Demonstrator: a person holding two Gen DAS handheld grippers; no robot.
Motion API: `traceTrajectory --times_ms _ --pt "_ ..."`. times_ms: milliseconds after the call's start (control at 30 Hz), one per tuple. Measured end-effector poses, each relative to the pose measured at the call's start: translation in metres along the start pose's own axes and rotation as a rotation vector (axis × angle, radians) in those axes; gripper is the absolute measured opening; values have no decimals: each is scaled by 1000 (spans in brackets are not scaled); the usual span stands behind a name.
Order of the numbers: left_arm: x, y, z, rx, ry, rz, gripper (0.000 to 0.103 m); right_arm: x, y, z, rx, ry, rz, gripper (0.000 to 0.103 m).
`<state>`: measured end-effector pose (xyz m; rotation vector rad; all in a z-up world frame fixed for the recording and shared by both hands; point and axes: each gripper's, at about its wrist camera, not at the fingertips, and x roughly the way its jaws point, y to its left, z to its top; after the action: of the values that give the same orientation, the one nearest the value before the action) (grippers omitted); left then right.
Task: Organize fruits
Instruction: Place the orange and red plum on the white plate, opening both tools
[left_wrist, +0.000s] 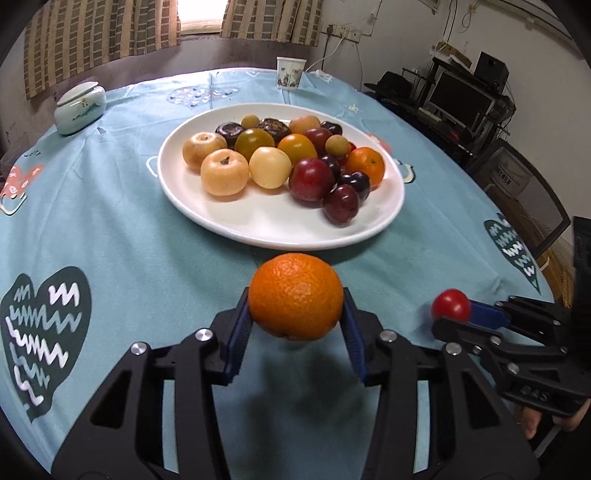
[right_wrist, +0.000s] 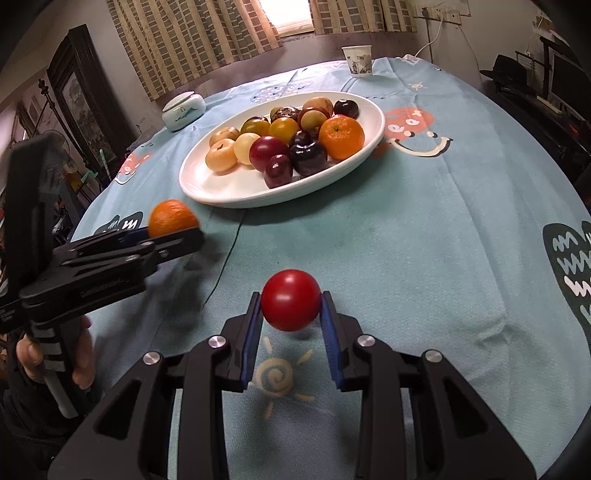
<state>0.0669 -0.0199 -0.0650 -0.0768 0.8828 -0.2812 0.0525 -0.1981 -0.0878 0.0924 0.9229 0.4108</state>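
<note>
Two fruits held clear of the cloth (right_wrist: 424, 229): orange (left_wrist: 295, 295) pinched in the left gripper (left_wrist: 295, 314), red tomato (right_wrist: 291, 300) pinched in the right gripper (right_wrist: 291, 314), both just short of the plate (left_wrist: 258, 225). Farther on, heaped with pale apples, plums and a second orange (left_wrist: 365, 164), leaving bare rim only at the near edge. Likely trouble from here: round fruit squirting from the blue pads (left_wrist: 240, 332) if squeezed off-centre, or rolling off the sloped rim, or knocking the pile loose if dropped rather than set down.
</note>
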Motion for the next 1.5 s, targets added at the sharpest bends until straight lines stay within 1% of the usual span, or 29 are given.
traceTrajectory --times_ms 100,267,500,600,700,833,900,967,1033,1133,1200,1267,1400,1500 --pt "-17 -3 -5 13 -26 6 46 0 0 -1 3 2 -1 32" --pt "-33 -5 -5 30 -58 23 46 0 6 -1 -14 4 11 32" --pt "-35 0 7 36 -63 42 46 -2 18 15 -66 -2 20 32" --pt "-40 7 24 41 -83 61 46 -3 27 33 -105 -9 28 32" --pt "-41 19 53 45 -83 104 47 0 40 56 -153 -18 35 32" --pt "-20 45 103 24 -42 133 47 15 55 89 -201 -12 41 32" --pt "-4 53 121 25 -35 157 47 29 60 105 -211 8 47 32" --pt "8 61 133 1 -34 155 47 43 62 116 -206 29 53 32" --pt "17 66 135 -22 -34 128 47 53 65 123 -194 38 59 32" --pt "29 69 128 -30 -21 95 47 62 69 123 -205 35 70 32" --pt "37 67 124 -15 13 84 47 67 71 121 -216 34 59 32" --pt "41 64 119 -7 30 67 47 69 70 119 -225 31 47 32" --pt "47 54 109 7 69 27 47 69 62 117 -203 40 48 32" --pt "51 50 106 18 78 28 47 69 57 116 -189 43 59 32"
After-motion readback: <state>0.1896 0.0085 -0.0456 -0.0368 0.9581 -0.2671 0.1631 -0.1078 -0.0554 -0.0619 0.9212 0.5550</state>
